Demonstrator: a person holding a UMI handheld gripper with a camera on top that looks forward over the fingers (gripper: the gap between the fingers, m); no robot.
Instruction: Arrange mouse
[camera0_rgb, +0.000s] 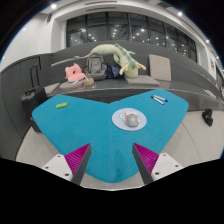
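Observation:
A grey-white mouse (129, 119) lies on a teal heart-shaped mat (95, 130), ahead of the fingers and a little to the right. My gripper (112, 160) is open and empty, its magenta pads (78, 158) wide apart above the near part of the mat. The mouse is beyond the right fingertip, apart from it.
A small green item (61, 104) lies at the mat's far left edge and a small blue-white item (158, 98) at its far right. A pink plush toy (73, 72) and a long green plush toy (115, 54) rest at the back. A black object (208, 116) is at the right.

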